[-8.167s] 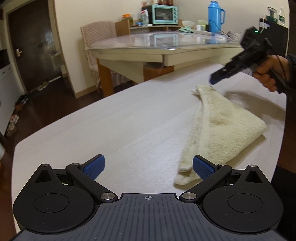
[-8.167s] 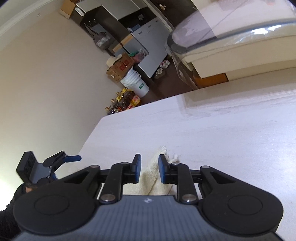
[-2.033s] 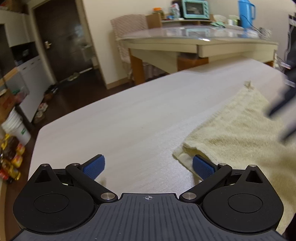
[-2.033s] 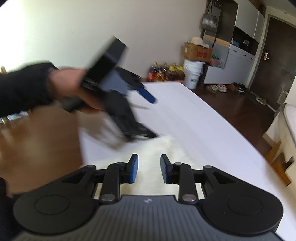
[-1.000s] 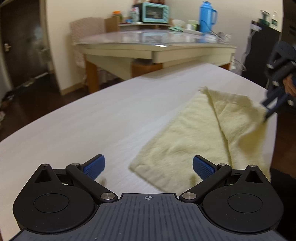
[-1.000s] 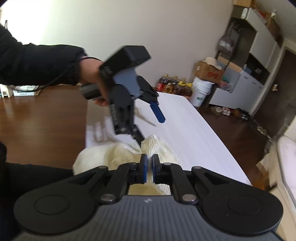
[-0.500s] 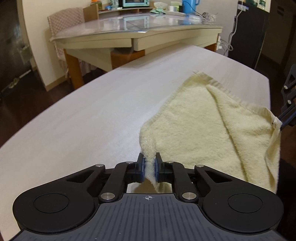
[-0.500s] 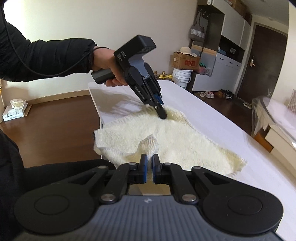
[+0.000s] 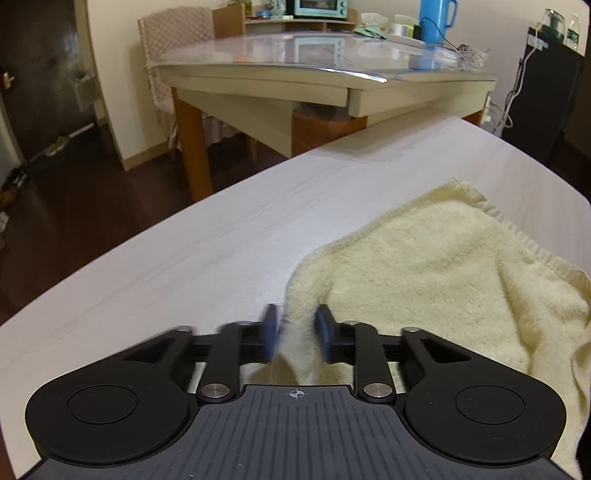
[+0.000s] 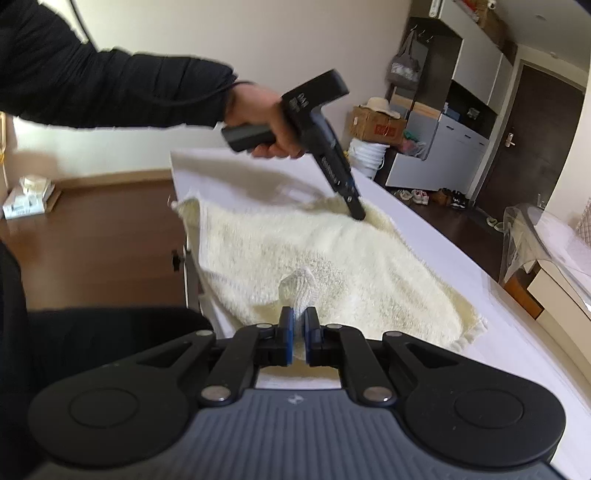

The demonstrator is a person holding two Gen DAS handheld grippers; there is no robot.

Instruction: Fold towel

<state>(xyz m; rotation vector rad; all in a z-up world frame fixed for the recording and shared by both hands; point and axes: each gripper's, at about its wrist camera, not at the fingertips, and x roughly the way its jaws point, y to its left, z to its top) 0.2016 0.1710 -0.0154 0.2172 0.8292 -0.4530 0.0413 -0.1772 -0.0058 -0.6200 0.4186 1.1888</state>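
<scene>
A cream terry towel [image 9: 443, 258] lies spread on the white table [image 9: 184, 258], reaching its near edge. My left gripper [image 9: 297, 332] is at the towel's left corner. Its jaws are opening, and a raised fold of towel stands between the blue pads without being pressed. In the right wrist view the same left gripper [image 10: 356, 212] points down onto the far edge of the towel [image 10: 332, 258], held by a hand in a black sleeve. My right gripper [image 10: 299, 326] is shut on a bunched towel corner, which sticks up between its pads.
Beyond the white table stands a glass-topped dining table [image 9: 332, 74] with a blue jug [image 9: 436, 18] and a chair [image 9: 173, 48]. A black cabinet [image 9: 546, 92] is at the right. The right wrist view shows wooden floor [image 10: 110, 221], a box and a bucket [image 10: 365, 155].
Left jaws closed on the towel's corner half a second ago and have now parted, with the fold still between them. The left hand shifted along the table. Right gripper keeps its grip.
</scene>
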